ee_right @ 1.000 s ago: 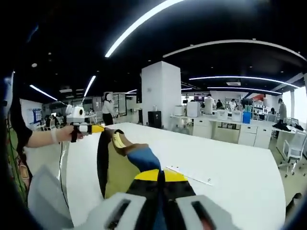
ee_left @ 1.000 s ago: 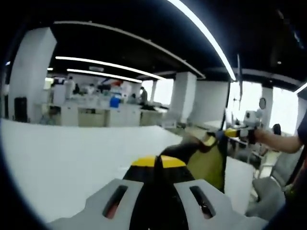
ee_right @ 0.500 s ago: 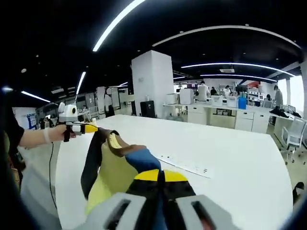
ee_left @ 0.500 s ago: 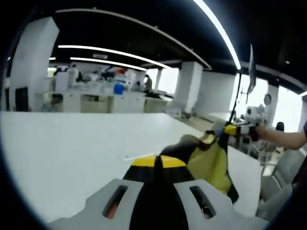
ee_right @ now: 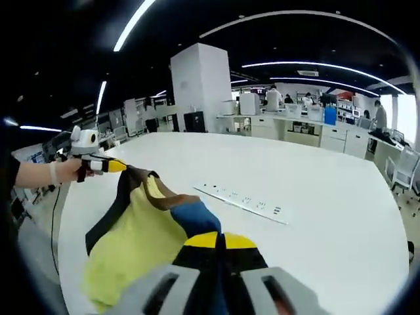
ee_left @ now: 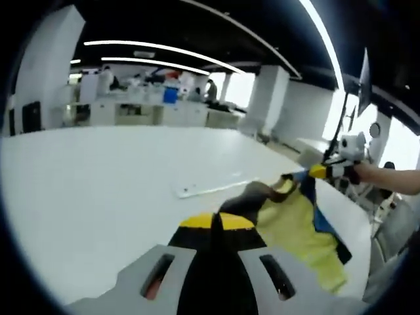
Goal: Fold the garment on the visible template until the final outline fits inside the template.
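While both of the person's hands are held out over a broad white desk [ee_right: 315,216], the left claw [ee_left: 214,223] is clamped on one end of a yellow garment [ee_left: 295,230] with dark and blue trim, its yellow-tipped jaws pressed together on the cloth. From the left gripper view, the right claw [ee_left: 314,172] comes in from the right, held in a hand [ee_left: 357,173] on an outstretched forearm, pinching the garment's far end. The right gripper view mirrors this: its jaws are closed on the blue-edged cloth, and the left claw enters from the left. Between the two claws the garment [ee_right: 141,230] hangs spread, its lower part reaching down toward the desk near the desk's edge. A long narrow white strip [ee_right: 239,200] lies flat on the desk just beyond the garment. Behind stands an open office with white pillars [ee_right: 200,85], distant counters, and long ceiling light strips [ee_right: 131,26].
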`<action>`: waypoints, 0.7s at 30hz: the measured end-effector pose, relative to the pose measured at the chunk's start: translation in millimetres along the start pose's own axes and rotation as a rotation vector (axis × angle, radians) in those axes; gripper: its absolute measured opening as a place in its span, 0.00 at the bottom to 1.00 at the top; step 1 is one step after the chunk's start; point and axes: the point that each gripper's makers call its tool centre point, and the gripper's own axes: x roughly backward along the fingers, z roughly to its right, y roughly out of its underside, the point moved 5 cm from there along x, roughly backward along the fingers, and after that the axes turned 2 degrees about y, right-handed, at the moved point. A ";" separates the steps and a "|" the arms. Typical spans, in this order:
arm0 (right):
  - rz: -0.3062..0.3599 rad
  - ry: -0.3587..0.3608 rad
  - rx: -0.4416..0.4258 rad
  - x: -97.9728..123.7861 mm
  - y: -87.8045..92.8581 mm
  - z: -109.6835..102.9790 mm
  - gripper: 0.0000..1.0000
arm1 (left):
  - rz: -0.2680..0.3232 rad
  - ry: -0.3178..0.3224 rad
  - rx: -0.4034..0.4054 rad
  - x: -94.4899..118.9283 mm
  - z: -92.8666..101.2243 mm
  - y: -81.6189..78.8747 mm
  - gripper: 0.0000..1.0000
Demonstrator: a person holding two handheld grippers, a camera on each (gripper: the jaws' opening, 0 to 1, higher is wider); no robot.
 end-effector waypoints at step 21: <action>-0.184 0.036 -0.048 -66.0 54.4 22.9 0.00 | -0.178 -0.042 0.077 -55.9 -30.6 66.3 0.00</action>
